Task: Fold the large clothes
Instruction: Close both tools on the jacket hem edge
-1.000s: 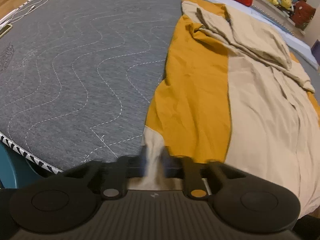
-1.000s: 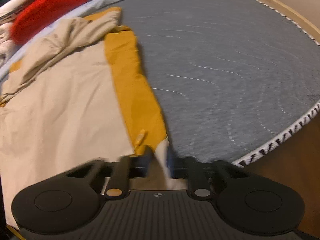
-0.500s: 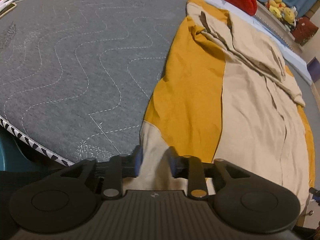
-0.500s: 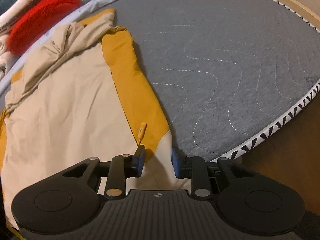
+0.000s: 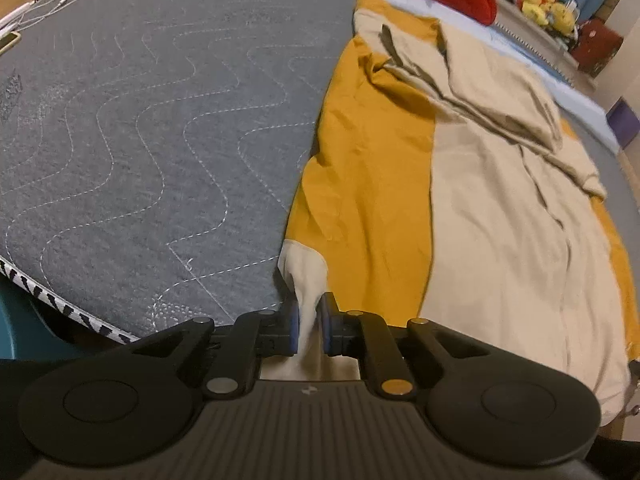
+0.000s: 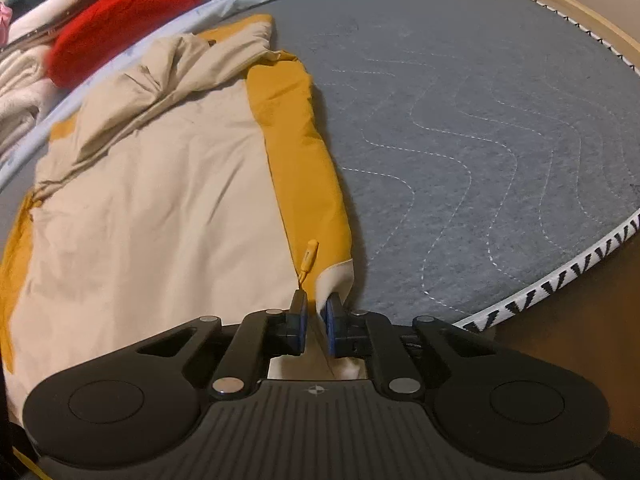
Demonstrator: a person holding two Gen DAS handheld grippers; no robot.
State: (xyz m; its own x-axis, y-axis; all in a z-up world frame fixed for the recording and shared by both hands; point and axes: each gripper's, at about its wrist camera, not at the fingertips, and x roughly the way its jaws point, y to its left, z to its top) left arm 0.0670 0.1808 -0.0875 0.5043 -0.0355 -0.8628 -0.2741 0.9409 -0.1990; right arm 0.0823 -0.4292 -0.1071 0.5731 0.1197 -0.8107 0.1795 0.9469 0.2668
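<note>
A large beige and mustard-yellow jacket [image 5: 480, 208] lies flat on a grey quilted mattress [image 5: 140, 140], its hood end far from me. My left gripper [image 5: 308, 326] is shut on the beige hem corner at the jacket's near left edge. In the right wrist view the jacket [image 6: 160, 208] fills the left half. My right gripper [image 6: 315, 326] is shut on the beige hem corner at the near right edge, beside an orange zipper pull [image 6: 307, 258]. Both corners are pinched and lifted slightly off the mattress [image 6: 480, 140].
The mattress edge with black-and-white piping [image 6: 560, 276] runs close to the right gripper, with brown floor beyond. A red cushion [image 6: 120, 20] and piled pale clothes [image 6: 20, 92] lie behind the jacket. A white cable [image 5: 52, 4] lies at the far left. Yellow plush toys [image 5: 548, 0] sit far right.
Half a second ago both grippers stood open around the hem corners; both have now closed on the fabric. The corners are bunched between the pads.
</note>
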